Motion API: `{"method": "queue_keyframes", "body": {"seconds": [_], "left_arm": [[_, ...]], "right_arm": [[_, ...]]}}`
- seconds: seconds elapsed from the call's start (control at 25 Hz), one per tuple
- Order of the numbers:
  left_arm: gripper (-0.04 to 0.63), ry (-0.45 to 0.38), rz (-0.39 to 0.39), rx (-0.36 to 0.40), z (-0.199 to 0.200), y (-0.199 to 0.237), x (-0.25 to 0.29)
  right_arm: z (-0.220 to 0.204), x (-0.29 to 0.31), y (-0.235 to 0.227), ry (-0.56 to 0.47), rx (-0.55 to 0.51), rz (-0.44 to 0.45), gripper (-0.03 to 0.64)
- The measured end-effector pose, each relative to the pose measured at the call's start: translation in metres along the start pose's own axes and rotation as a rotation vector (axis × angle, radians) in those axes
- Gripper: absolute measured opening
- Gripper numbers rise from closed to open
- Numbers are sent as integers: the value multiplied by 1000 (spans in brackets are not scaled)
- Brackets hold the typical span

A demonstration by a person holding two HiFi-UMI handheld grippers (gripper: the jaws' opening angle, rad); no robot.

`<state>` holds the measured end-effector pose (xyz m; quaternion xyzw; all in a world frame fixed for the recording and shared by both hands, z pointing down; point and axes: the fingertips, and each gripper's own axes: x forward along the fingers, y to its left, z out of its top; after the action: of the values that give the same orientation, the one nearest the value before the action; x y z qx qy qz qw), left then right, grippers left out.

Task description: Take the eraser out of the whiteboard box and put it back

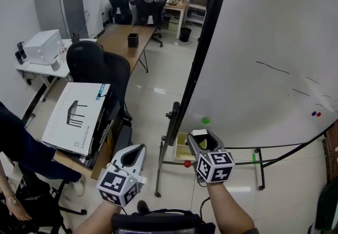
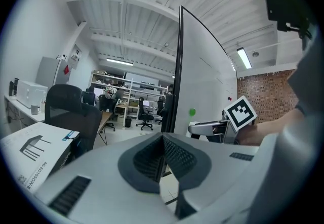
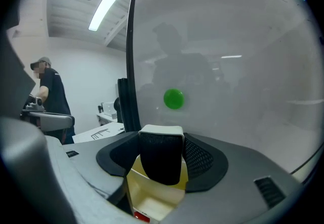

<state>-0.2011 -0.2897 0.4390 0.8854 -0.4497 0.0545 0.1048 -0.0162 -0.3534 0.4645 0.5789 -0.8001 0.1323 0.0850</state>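
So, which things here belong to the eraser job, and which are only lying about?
Belong to the job:
- eraser, held in the right tool
- cream whiteboard box just under it
- whiteboard

Only lying about:
- green magnet
- flat carton
- black office chair
- left tool, shut and empty

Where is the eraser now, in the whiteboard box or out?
Out, it seems: the right gripper clamps the eraser just above the open whiteboard box, not resting inside it.
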Motion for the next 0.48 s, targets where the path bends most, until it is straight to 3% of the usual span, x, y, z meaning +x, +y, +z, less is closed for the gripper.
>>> {"method": "queue_keyframes", "body": {"seconds": [0.48], "left_arm": [[26, -13, -78, -2, 7, 2, 23]], "right_arm": [[-33, 17, -13, 191, 15, -113, 292]]}}
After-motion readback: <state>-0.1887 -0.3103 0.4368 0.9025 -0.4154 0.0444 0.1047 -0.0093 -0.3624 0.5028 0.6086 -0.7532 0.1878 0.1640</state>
